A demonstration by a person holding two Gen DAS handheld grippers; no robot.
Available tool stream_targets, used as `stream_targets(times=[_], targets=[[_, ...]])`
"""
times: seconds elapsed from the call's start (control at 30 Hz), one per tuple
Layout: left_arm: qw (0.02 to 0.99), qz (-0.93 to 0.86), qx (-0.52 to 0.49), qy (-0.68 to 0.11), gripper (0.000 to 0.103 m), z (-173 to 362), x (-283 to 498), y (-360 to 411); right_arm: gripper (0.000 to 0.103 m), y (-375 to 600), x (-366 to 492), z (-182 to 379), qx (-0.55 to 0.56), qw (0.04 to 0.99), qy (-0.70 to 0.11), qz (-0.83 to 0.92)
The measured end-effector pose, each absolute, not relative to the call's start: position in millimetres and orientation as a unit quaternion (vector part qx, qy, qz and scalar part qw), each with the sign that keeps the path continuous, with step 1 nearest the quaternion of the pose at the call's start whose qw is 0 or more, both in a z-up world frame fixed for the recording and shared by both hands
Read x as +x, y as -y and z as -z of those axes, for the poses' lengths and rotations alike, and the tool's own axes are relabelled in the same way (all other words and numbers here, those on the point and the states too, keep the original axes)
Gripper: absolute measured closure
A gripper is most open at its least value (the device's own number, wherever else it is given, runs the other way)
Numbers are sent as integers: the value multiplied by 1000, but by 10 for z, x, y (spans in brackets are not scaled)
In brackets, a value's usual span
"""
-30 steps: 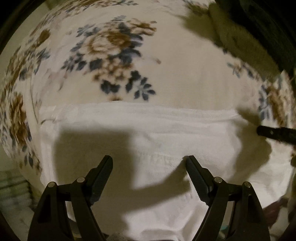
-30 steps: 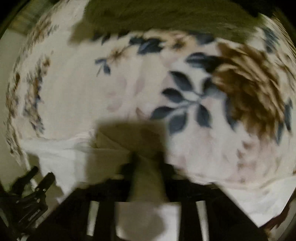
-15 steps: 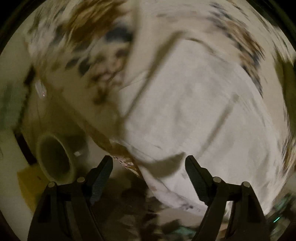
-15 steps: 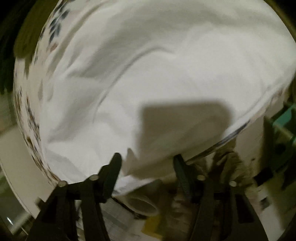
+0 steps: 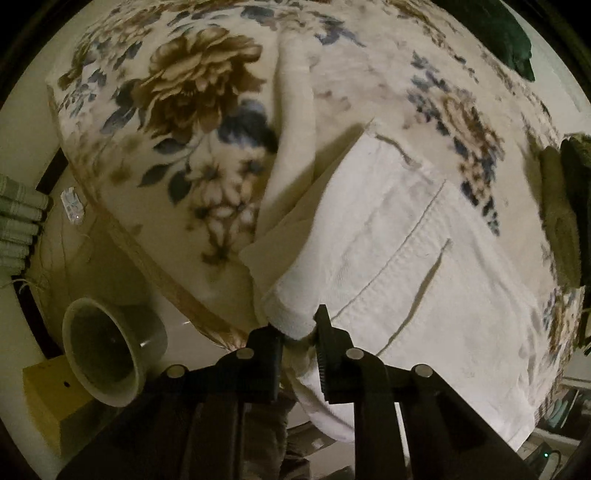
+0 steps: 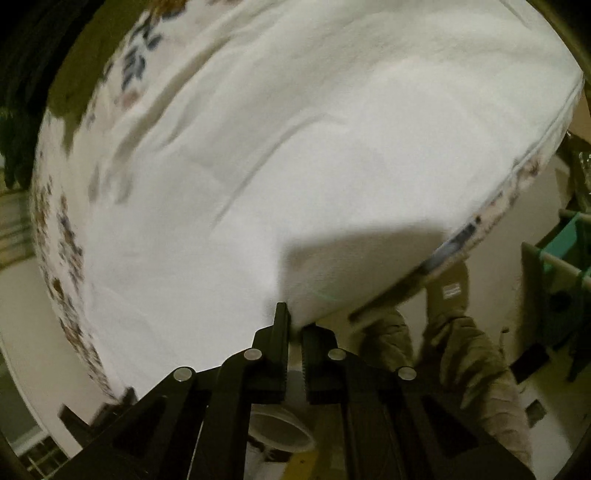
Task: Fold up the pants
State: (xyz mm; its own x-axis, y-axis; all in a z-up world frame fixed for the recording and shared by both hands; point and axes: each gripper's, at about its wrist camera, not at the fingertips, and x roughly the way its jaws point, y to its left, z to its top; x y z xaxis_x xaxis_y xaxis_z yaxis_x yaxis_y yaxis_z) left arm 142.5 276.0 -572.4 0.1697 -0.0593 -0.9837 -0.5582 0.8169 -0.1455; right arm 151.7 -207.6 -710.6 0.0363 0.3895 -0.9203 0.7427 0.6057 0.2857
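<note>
Both grippers have closed since half a second ago: the left gripper (image 5: pixel 297 345) now pinches the pants (image 5: pixel 424 258) at a thick near corner, the right gripper (image 6: pixel 294 341) their edge, on the floral blanket (image 5: pixel 192 122). Thin right bite may slip when lifted.

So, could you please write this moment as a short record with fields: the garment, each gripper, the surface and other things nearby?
garment: white pants, lying on the bed, one edge folded over
left gripper: shut on the near edge of the white pants
right gripper: shut on the white pants, at their near edge
surface: floral blanket, covering the bed
nearby: pale round bin on the floor beside the bed; dark green cloth at the far side of the blanket
</note>
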Motion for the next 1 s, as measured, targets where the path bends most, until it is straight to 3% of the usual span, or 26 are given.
stream_targets(times=[0.13,0.17,0.23,0.27,0.3,0.37,0.43,0.8,1.0], targets=[[706,-177,-236,-644,84,5861,1508,-2680,96,2089,1580,7364,417,566,-695,150],[703,-177,-235,-648,83,5839,1522,-2659,92,2100,1589,7372,416,563,-699,144],[709,-172,-217,-648,81,5711,1521,-2584,71,2123,1622,7298,419,561,-704,120],[714,-170,-196,-650,72,5635,1555,-2486,46,2162,1603,7209,416,567,-702,111],[718,-165,-179,-652,66,5596,1623,-2401,40,2209,1559,7153,419,571,-698,106],[730,-137,-143,-654,28,5470,1678,-2135,39,2394,1425,7024,429,572,-690,109],[743,-107,-117,-650,18,5353,1760,-1790,39,2668,1269,6911,452,577,-668,132],[759,62,26,-648,18,5330,2134,1168,39,5224,322,6389,495,631,-481,356],[737,121,72,-661,18,5599,2296,2460,41,6404,115,6666,500,629,-457,381]])
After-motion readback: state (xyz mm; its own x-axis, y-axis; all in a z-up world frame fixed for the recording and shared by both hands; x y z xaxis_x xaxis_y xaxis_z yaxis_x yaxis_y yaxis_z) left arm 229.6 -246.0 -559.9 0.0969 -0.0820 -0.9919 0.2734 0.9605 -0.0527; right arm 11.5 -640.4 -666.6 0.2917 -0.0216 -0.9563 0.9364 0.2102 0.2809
